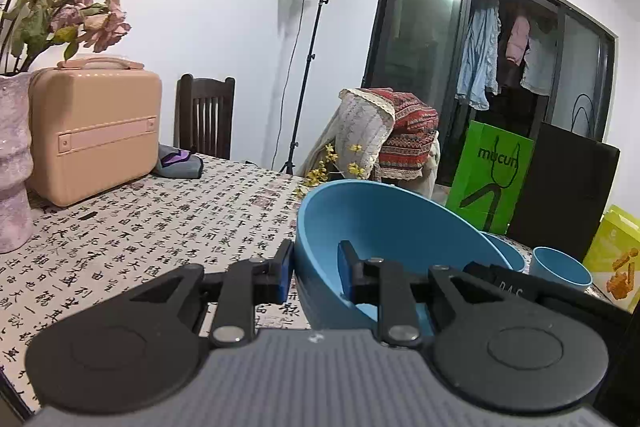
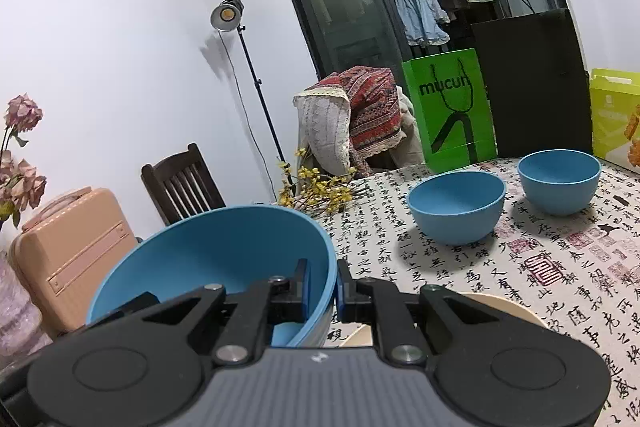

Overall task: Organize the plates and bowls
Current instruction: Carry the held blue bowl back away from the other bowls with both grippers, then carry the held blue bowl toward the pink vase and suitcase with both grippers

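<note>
A large blue bowl (image 1: 384, 223) hangs tilted over the calligraphy-print tablecloth (image 1: 160, 227), held by both grippers. My left gripper (image 1: 316, 267) is shut on its left rim, one pad outside the wall and one inside. The right gripper (image 2: 323, 283) is shut on the opposite rim of the same large blue bowl (image 2: 224, 251) in the same way. Two smaller blue bowls (image 2: 456, 207) (image 2: 560, 183) stand upright on the cloth to the right. The edge of a beige plate (image 2: 504, 305) shows under the right gripper.
A peach hard case (image 1: 96, 131) and a pale vase (image 1: 12, 167) of dried flowers stand at the table's left. Yellow flower sprigs (image 2: 316, 189) lie at the far edge. Green (image 2: 452, 111), black (image 2: 532, 83) and yellow (image 2: 616, 115) bags line the far right. A dark chair (image 1: 204, 115) stands behind.
</note>
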Demonstrator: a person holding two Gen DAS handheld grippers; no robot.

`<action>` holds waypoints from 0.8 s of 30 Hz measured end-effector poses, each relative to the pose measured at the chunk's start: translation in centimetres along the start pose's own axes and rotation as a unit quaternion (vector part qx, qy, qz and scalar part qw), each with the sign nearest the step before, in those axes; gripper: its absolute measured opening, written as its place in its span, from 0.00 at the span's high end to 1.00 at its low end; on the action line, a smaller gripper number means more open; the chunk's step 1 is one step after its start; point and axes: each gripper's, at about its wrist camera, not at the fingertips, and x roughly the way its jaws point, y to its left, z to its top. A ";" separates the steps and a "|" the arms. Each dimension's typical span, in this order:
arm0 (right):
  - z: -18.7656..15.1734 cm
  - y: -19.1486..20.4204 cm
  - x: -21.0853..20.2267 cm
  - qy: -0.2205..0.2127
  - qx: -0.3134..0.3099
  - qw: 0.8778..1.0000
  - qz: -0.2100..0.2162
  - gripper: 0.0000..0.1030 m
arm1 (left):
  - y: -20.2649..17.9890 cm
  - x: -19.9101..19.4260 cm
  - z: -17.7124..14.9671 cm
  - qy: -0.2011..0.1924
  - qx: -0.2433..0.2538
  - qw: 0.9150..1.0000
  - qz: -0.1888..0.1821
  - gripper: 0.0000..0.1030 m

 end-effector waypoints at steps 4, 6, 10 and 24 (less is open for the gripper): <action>-0.2 0.5 0.2 0.002 -0.003 1.000 0.006 0.88 | 0.5 -0.2 -0.1 0.000 -0.003 1.000 0.006 0.77; -0.3 0.8 0.2 0.004 -0.005 1.000 0.008 0.88 | 0.7 -0.2 -0.1 -0.001 -0.004 1.000 0.009 0.77; -0.6 1.2 0.2 0.008 -0.007 1.000 0.012 0.88 | 1.1 -0.4 -0.2 0.000 -0.007 1.000 0.013 0.77; -1.9 2.6 0.9 0.020 -0.013 0.999 0.023 0.88 | 2.9 -0.4 -0.6 0.000 -0.010 1.000 0.025 0.77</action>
